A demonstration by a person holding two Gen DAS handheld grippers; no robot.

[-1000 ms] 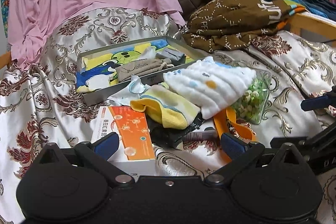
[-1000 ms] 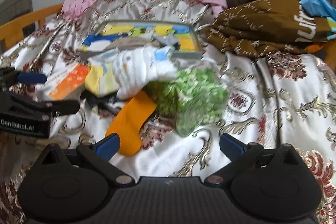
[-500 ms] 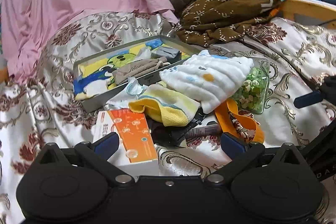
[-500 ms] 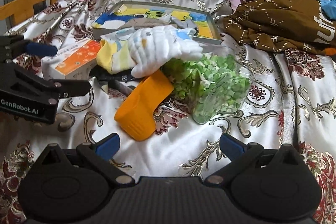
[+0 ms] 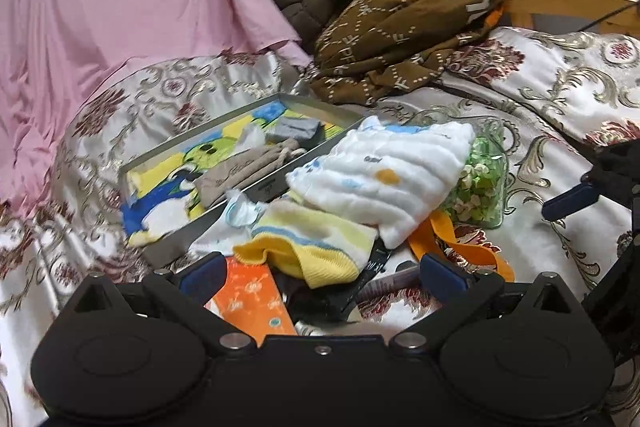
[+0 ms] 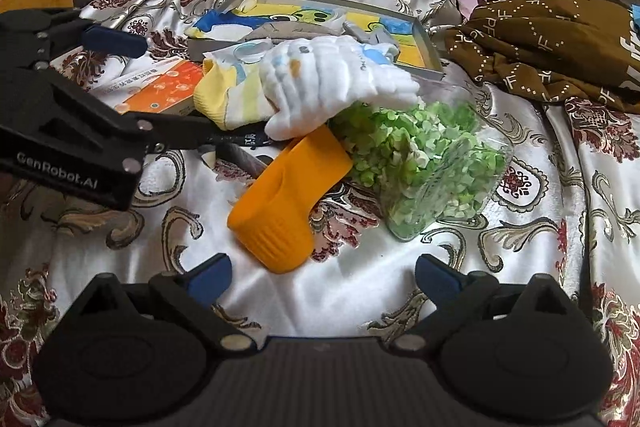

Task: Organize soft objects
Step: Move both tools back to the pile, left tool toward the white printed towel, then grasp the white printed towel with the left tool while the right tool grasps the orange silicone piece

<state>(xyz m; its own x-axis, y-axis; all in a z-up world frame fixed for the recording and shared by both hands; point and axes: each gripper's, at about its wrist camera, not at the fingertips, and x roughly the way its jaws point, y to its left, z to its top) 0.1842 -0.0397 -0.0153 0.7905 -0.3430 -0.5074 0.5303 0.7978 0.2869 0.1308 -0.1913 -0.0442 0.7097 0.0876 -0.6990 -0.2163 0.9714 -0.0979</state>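
1. Left wrist view: left gripper [image 5: 320, 273] spread wide, holding nothing, low over orange-and-white cardboard box [image 5: 250, 301].
2. Just beyond: yellow striped knit cloth [image 5: 316, 243], partly under white quilted cotton towel [image 5: 384, 175].
3. Right wrist view: right gripper [image 6: 322, 275] wide apart, empty, near orange ribbed rubber sleeve [image 6: 288, 199] beside clear bag of green pieces [image 6: 424, 163] on floral satin bedspread [image 6: 348, 291].

orange box [image 5: 252, 301] half behind left tool [image 5: 320, 273]
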